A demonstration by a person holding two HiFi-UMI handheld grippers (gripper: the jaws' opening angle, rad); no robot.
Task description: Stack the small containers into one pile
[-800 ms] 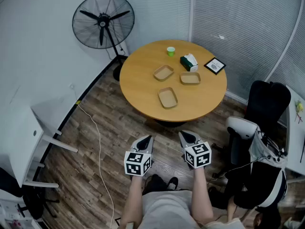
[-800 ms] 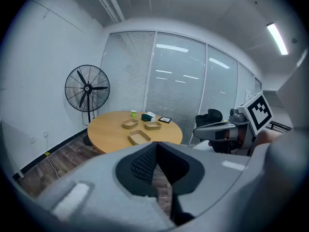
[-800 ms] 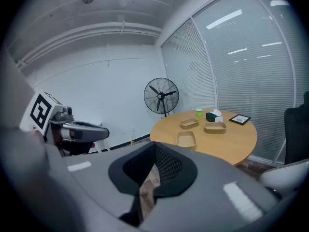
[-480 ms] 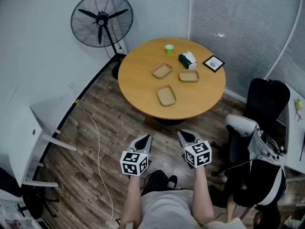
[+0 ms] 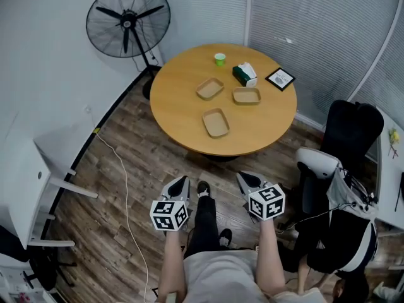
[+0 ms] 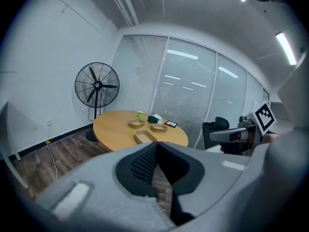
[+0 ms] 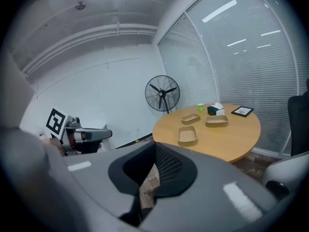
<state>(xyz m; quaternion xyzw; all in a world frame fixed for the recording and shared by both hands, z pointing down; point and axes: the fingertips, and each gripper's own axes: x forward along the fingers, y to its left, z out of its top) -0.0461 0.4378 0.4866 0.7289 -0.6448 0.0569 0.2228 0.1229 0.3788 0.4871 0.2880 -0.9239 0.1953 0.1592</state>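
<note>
Approach stage, seen from the head view. The round table [image 5: 177, 109] fills the upper middle, with a pedestal fan [image 5: 128, 19] behind its far-left edge and a black office chair [image 5: 352, 131] off its right edge. The person stands on the wood floor, well apart from the table's near edge. The left gripper [image 5: 183, 180] and right gripper [image 5: 243, 175] are held side by side, each clenched on nothing, jaws pressed together. Three shallow brown containers lie separately around the table's middle: the near container [image 5: 216, 122] toward the near edge, the left container [image 5: 209, 88] and the right container [image 5: 246, 95] beyond it. None is stacked yet. A tissue box [image 5: 243, 74], a framed card [image 5: 280, 79] and a green cup [image 5: 219, 59] sit toward the far edge. The step in hand is likely closing in on the table. It would go best by stopping at the near edge and spreading the jaws before reaching. One container would then be pinched by a side wall and lowered level into another, so that the two nest squarely.
</note>
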